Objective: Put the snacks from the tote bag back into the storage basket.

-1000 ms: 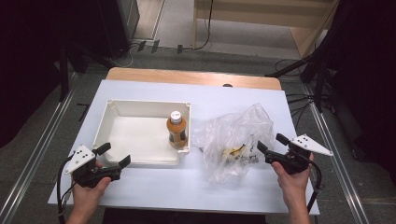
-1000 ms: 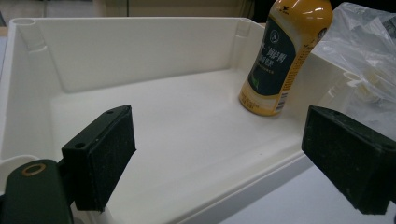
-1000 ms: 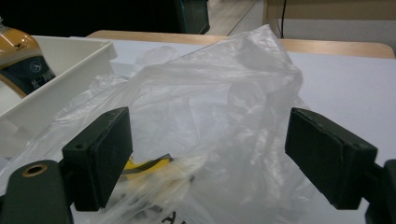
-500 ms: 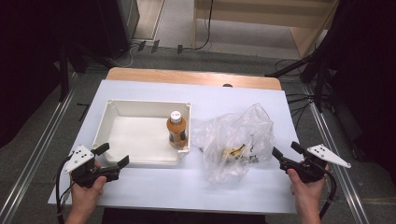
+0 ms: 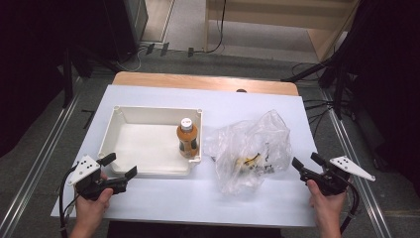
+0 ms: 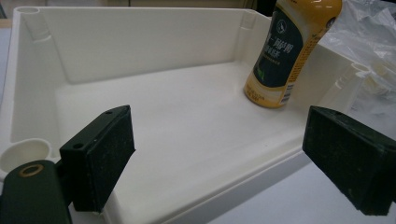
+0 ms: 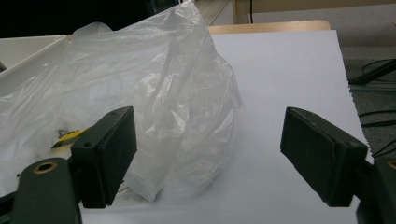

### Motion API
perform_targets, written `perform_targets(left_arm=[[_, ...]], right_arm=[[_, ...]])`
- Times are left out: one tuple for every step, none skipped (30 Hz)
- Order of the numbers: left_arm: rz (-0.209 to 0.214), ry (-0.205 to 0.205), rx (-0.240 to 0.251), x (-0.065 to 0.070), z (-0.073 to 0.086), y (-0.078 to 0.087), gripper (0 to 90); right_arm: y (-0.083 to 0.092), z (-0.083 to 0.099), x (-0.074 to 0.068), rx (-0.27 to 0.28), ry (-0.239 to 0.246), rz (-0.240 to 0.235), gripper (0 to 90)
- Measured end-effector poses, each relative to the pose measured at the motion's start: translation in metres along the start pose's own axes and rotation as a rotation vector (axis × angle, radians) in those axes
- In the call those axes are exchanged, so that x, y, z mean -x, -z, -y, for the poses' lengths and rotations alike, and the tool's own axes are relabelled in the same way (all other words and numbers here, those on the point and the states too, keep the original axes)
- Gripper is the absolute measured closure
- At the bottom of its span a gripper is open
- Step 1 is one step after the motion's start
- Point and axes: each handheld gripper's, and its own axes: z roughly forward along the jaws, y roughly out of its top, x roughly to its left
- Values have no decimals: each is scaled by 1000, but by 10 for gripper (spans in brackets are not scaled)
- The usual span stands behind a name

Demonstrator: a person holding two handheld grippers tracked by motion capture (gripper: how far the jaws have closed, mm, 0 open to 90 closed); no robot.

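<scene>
Both grippers, left gripper and right gripper, stand spread and empty. Right of the tray lies the plastic bag: light, limp, slippery; pinch a bunched upper fold.

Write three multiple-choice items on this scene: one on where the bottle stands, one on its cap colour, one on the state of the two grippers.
1. Where does the bottle stand?
A. Inside the white tray, in a corner
B. On the bare table
C. Inside the plastic bag

2. What colour is the bottle's cap?
A. Blue
B. White
C. Black

3. How are the left gripper and the right gripper?
A. Both shut on the bag
B. One shut on the bottle
C. Both open, holding nothing

Answers: 1 A, the high view shows it within the tray's walls, in the corner nearest the plastic bag. 2 B, the cap shows white from above. 3 C, each gripper view shows wide-apart jaws with nothing between.
</scene>
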Motion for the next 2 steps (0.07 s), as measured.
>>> perform_targets(left_arm=[[0,-1,0,0,0,0,89],[0,-1,0,0,0,0,89]], right_arm=[[0,0,0,1,1,-1,190],[0,0,0,-1,-4,0,189]])
